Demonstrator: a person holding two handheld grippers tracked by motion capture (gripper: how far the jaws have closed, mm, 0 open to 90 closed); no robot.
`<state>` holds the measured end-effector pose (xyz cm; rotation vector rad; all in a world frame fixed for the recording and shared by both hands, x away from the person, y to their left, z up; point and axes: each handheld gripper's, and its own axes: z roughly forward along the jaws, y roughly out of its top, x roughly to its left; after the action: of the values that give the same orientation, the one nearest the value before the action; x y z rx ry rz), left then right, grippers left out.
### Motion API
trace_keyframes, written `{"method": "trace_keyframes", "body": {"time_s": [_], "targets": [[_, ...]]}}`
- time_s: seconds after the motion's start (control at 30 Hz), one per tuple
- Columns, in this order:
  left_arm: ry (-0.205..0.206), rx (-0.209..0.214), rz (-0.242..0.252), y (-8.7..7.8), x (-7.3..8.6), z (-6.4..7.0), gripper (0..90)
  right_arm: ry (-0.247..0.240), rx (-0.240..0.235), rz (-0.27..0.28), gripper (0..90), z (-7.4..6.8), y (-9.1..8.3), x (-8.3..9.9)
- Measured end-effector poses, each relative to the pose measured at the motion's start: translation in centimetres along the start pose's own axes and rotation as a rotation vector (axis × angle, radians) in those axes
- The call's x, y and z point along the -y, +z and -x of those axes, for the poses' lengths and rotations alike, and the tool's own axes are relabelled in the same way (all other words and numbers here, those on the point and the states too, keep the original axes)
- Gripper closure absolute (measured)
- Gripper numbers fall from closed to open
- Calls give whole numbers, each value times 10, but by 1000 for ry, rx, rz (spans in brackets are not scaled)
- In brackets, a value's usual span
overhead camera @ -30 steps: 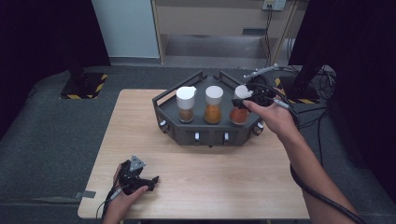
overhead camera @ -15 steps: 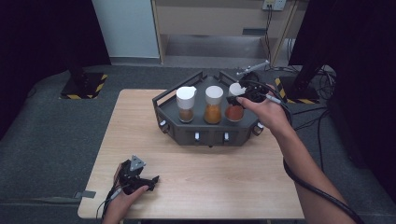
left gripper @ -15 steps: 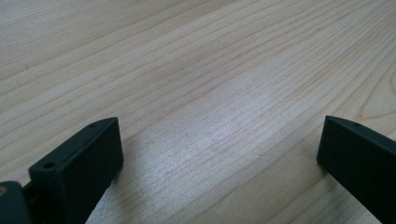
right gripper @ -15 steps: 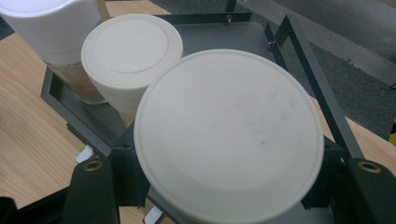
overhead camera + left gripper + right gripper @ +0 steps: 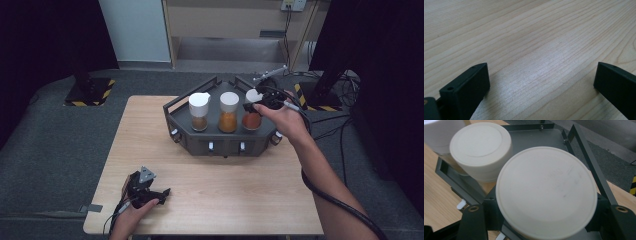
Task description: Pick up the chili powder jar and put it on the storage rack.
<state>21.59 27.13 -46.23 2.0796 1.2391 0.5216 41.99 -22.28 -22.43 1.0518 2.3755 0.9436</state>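
My right gripper [image 5: 256, 101] sits over the white lid [image 5: 546, 188] of the rightmost jar [image 5: 252, 120], jaws spread to either side of it; I cannot tell whether they touch its rim. That jar stands in the dark rack [image 5: 220, 141], close beside the middle jar [image 5: 229, 111], with the rack's rail near. The lid hides the jar's body. My left gripper [image 5: 150, 192] rests open on bare table [image 5: 529, 50] near the front edge.

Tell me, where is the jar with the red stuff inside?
In the high view, the red-filled jar stands at the right end of the dark tray, next to the orange-filled jar. The right gripper is at its white lid.
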Motion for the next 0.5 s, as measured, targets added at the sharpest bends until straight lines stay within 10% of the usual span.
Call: {"method": "trace_keyframes", "body": {"time_s": [0.5], "targets": [[1, 1, 0, 0, 0, 0, 0, 73, 20, 26, 340, 23, 7, 22]]}}
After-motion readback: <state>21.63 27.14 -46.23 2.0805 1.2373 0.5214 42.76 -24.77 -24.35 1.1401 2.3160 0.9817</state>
